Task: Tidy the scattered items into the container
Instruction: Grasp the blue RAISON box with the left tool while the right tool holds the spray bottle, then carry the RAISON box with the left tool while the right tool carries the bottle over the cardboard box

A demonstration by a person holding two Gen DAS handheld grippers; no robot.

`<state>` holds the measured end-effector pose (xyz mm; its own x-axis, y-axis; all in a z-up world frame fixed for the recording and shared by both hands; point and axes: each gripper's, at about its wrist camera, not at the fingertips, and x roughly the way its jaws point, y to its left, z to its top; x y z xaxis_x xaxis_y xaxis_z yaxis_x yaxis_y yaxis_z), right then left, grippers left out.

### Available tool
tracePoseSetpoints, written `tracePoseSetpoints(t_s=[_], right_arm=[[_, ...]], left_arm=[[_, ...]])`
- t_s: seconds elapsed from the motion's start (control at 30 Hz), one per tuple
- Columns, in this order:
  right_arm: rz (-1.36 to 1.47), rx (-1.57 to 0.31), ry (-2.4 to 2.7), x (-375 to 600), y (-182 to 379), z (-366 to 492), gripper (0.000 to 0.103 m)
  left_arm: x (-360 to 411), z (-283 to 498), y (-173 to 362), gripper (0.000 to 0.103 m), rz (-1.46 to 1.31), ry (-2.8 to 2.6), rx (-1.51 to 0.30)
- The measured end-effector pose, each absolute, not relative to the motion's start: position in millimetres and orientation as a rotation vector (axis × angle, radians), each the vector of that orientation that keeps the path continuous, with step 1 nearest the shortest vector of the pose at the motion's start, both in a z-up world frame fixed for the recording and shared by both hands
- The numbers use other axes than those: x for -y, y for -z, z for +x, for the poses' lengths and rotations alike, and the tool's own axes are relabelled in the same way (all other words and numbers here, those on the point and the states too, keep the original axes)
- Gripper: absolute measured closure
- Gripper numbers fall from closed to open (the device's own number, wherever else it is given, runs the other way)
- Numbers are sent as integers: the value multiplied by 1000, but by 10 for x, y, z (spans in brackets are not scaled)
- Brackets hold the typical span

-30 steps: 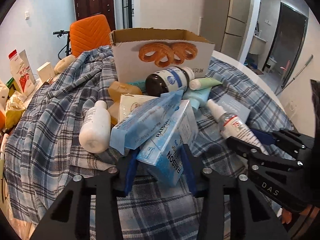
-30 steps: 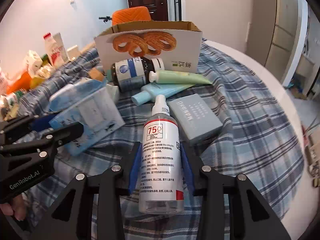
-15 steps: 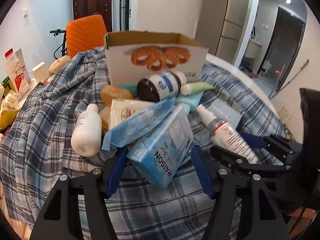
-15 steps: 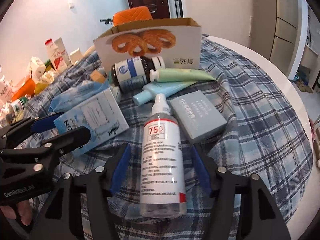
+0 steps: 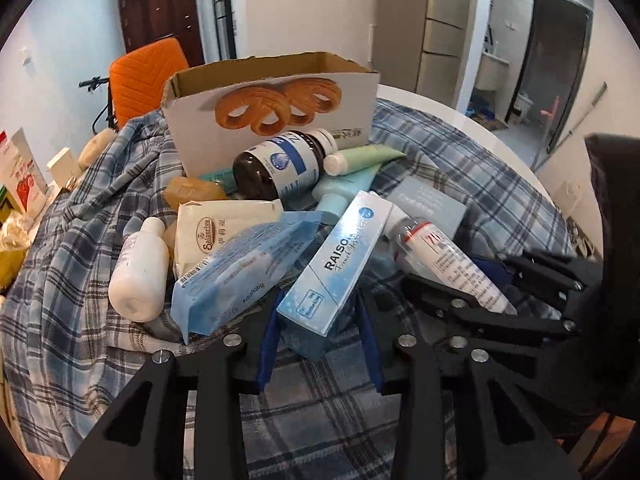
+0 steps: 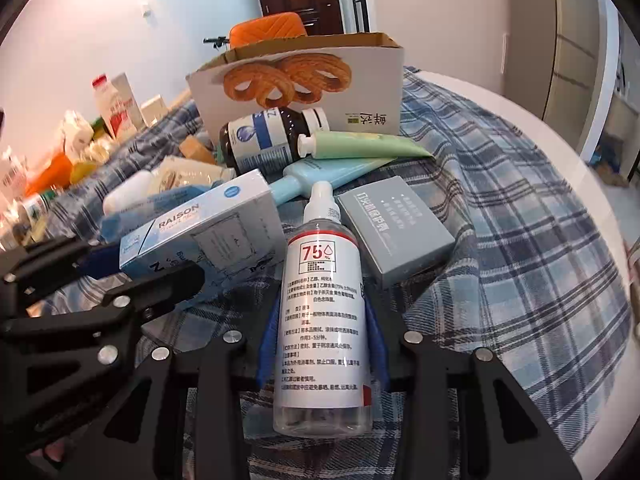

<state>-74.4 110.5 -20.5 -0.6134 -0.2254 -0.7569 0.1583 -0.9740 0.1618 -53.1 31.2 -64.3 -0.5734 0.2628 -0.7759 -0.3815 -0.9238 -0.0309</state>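
The left gripper (image 5: 318, 344) was closing on the pale blue RAISON box (image 5: 336, 264), its pads against the sides. The right gripper (image 6: 322, 340) was closing on the 75% alcohol spray bottle (image 6: 324, 300). The open cardboard box (image 6: 304, 92) stood at the far side of the plaid cloth (image 6: 520, 240).

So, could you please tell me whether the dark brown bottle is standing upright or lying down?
Lying down. The dark brown bottle rests on its side against the cardboard box, white cap pointing right.
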Motion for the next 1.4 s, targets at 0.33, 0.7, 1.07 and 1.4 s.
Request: tracePoseSetpoints(t_s=[0.33, 0.7, 1.07, 1.4], right_arm=[[1180, 179, 2655, -1173, 45, -658, 66], [1064, 162, 2685, -1260, -442, -705, 66], [900, 86, 2706, -1251, -1210, -1197, 66], [871, 119, 2714, -1128, -1307, -1846, 66]], left_arm=[[-213, -491, 492, 75, -1146, -2553, -149], [-137, -441, -64, 79, -1054, -2592, -189], [-178, -936, -697, 79, -892, -2676, -173], [-240, -1528, -807, 79, -795, -2756, -179]])
